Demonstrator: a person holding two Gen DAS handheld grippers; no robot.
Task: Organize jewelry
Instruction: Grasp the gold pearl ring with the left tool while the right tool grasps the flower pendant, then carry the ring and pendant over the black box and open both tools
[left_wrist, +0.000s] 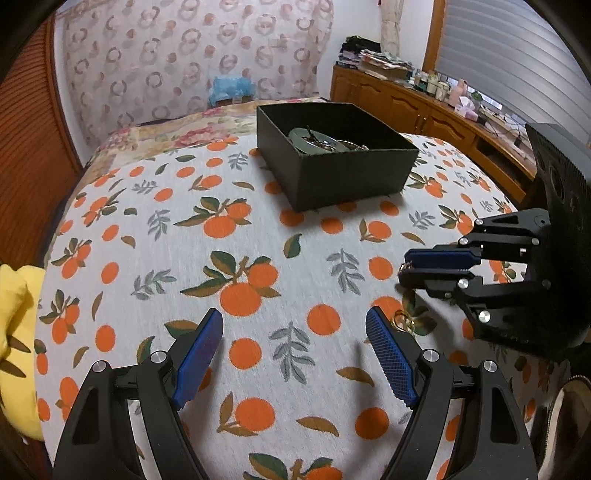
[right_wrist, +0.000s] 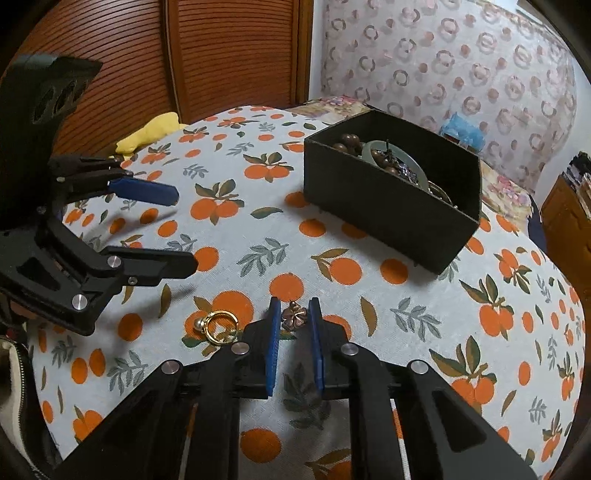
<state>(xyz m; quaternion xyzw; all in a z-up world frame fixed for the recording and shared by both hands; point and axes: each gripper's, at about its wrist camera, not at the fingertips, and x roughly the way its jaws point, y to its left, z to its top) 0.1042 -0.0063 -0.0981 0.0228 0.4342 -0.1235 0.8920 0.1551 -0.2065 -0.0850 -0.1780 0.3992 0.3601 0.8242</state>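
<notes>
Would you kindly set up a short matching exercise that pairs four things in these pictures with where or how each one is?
Column one:
1. flower charm
2. gold ring
3. black box
4. left gripper

Column two:
A. jaws wide apart, nothing between them
B. lying on the orange-print cloth, beside the right gripper
C. holding beads and a pale bangle
D. between the narrowed jaws of the right gripper

Pairs: 1-D, 2-B, 3-C, 4-A
</notes>
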